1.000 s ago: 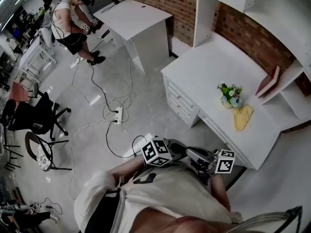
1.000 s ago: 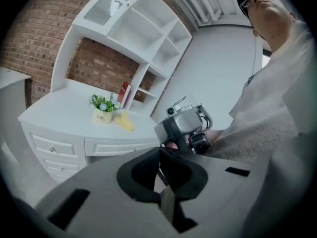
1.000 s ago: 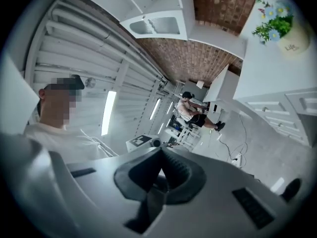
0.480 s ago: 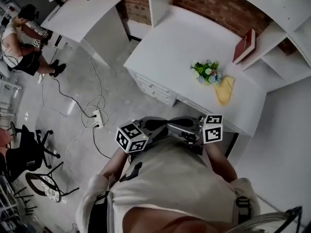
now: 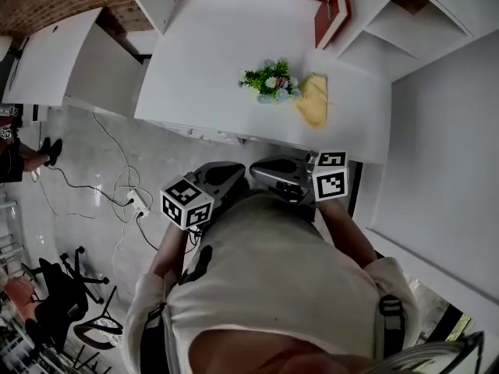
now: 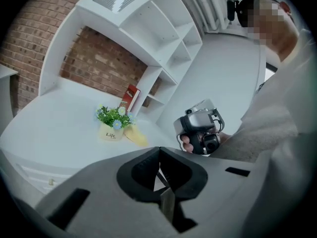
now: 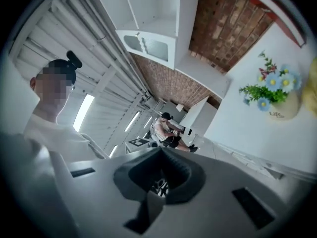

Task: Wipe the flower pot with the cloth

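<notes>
The left gripper (image 6: pixel 159 152) has its fingers clenched together on nothing, and so does the right gripper (image 7: pixel 161 152). Both are held close to the person's chest, short of the near edge of the tabletop (image 5: pixel 210 45). The flower pot (image 6: pixel 111 132) stands on the tabletop well ahead of the left fingers and off to their left, untouched. The yellow cloth (image 6: pixel 136 136) lies crumpled just beside the pot, on the side nearer the right fingers. The right fingers point off to the side, so the pot sits far to their right. A red book (image 6: pixel 130 96) leans against the shelving beyond the pot.
</notes>
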Tool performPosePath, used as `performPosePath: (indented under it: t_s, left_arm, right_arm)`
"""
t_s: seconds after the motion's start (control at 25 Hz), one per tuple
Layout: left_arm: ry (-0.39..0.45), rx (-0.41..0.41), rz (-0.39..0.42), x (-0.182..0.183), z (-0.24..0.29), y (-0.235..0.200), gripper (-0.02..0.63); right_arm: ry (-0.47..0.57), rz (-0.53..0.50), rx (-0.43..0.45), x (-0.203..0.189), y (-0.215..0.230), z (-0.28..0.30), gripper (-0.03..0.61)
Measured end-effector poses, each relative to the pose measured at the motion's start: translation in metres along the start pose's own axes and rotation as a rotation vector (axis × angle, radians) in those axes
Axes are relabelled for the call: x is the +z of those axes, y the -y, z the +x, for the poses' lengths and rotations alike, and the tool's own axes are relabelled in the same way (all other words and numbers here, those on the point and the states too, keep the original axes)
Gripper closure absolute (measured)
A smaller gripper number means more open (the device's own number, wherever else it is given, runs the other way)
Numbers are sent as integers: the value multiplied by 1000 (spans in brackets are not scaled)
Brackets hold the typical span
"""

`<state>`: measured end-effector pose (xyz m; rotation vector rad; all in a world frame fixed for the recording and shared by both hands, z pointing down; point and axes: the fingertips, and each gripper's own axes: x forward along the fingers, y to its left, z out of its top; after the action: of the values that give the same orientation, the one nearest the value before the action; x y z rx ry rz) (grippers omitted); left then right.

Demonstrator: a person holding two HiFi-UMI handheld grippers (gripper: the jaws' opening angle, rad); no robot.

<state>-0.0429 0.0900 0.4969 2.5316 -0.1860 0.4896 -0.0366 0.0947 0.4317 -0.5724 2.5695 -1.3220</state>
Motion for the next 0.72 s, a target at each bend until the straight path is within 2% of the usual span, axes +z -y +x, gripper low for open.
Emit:
performPosePath:
  t_s: [0.16,0.28,0.4,0.52,0.6,0.72]
  left_arm:
    - [23,73,31,32,31,-18,592]
    - [57,165,21,55,28,-46,592]
    - [53,267,4,54,15,-59,592]
    - [41,309,-17,47,28,-59,592]
    - [32,306,-27,40,47,-53,592]
    - [23,290,-19,38,76,-41,593]
  right_arm:
    - [46,12,-12,36,25,-42,568]
    - [46,4,-24,49,41,-61,568]
    - [9,18,-18,47,48,-69,569]
    - [-11,17,-31,53,62,-81,568]
    - [-13,2,-88,57,80,-96,568]
    - [-54,-105,-310,66,128,-130,568]
